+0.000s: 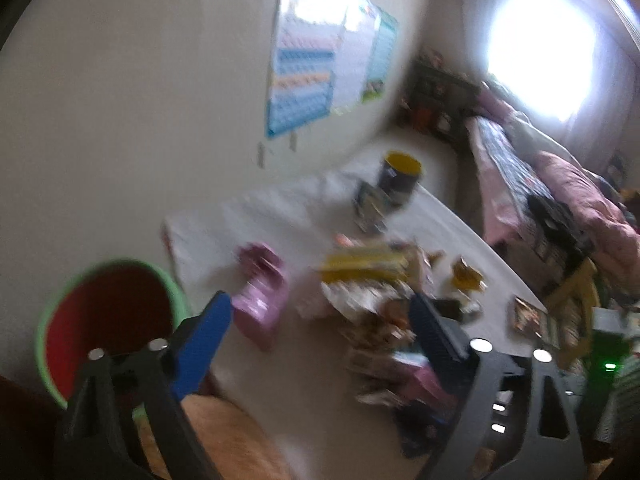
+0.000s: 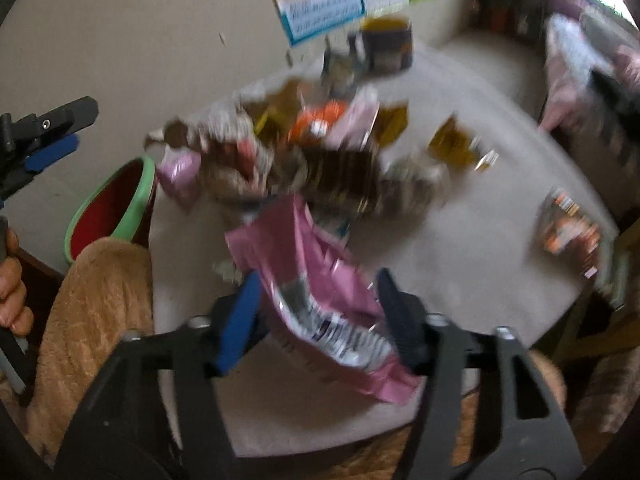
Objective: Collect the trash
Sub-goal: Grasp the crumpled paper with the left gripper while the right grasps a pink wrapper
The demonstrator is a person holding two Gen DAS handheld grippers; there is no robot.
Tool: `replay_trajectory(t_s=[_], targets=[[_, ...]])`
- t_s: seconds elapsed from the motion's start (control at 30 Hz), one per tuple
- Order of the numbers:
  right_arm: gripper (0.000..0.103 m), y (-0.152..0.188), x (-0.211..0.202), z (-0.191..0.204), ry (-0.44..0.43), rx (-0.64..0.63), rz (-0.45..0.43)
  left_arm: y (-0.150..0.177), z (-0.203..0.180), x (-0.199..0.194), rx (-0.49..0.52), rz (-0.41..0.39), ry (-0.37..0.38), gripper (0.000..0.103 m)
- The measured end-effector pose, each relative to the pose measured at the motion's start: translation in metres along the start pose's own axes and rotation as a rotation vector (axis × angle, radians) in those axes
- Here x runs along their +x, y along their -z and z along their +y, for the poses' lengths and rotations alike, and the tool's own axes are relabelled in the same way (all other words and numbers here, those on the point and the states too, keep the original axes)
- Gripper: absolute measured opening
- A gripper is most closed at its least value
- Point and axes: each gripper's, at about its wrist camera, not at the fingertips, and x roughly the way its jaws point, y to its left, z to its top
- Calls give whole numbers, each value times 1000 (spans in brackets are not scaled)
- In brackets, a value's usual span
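Note:
A pile of crumpled wrappers (image 1: 368,280) lies on the white table (image 1: 304,380); both views are blurred. A red bin with a green rim (image 1: 108,320) stands at the table's left edge and also shows in the right wrist view (image 2: 112,208). My left gripper (image 1: 320,320) is open and empty, above the table between a pink wrapper (image 1: 260,296) and the pile. My right gripper (image 2: 318,300) is open with its blue fingers on either side of a large pink wrapper (image 2: 316,292); I cannot tell if they touch it. The wrapper pile (image 2: 296,160) lies beyond.
A dark tin with a yellow rim (image 1: 400,180) and a small box (image 1: 370,204) stand at the table's far end. Loose packets (image 2: 572,232) lie near the right edge. An orange towel (image 2: 96,320) hangs at the near left. A bed (image 1: 560,192) is on the right.

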Motion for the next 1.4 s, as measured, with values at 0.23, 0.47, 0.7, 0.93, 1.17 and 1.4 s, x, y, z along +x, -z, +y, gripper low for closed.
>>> replay_trajectory(t_s=[0.23,0.47,0.7,0.93,1.17,1.4], targets=[[23,7,7,-2,-98,25,17,3,-33,44,80,83,62,81],[18,5,-6,-9,-118,37,-11,7,-39,88,61,212,80,42],[17,3,-11,-10,-124,39,-31,14,-28,86,44,222,101,8],[17,-8,-29,-3,-125,23,-79,13,-14,57,23,183,133,7],[1,-21,-46,13,-101,-39,-123,9,14,17,11,86,70,7],[60,-17,-31,0,-39,-20,-50,10,32,2,0,56,51,7]])
